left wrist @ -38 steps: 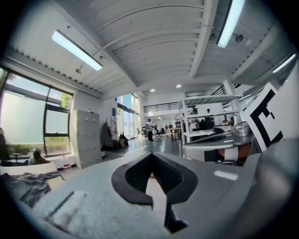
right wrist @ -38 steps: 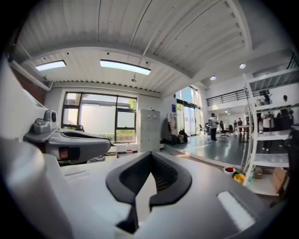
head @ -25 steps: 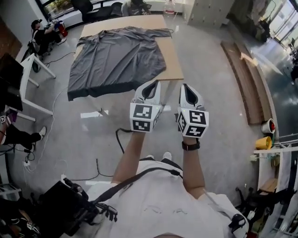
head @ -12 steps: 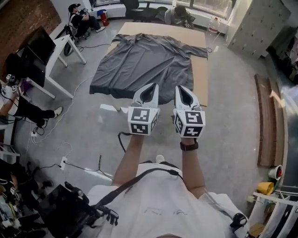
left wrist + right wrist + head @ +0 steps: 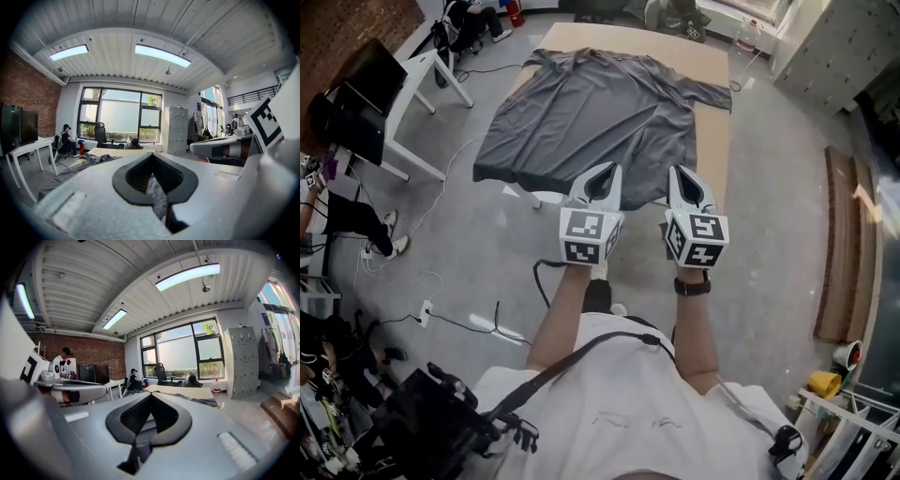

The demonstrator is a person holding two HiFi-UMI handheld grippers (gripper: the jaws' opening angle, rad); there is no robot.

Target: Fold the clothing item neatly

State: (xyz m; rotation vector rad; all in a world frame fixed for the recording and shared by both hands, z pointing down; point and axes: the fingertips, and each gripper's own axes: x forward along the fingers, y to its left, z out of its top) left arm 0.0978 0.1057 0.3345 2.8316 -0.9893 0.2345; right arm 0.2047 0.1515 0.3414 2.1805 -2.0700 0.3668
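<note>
just ahead of the left gripper and the right gripper, both closed with nothing held, the grey shirt lies spread on the table, it looks light and limp, best pinched at the hem corners.

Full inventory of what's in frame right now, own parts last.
shirt: one, dark grey, spread open on the table
table: one, tan top, upper centre
desk: one, white, left of the table
monitor: one, black, by the desk
planks: a few, brown, on the floor at right
cables: several, black, on the floor at left
watch: one, black, right wrist
left gripper: white, shut, empty, near the shirt's hem
right gripper: white, shut, empty, beside it
</note>
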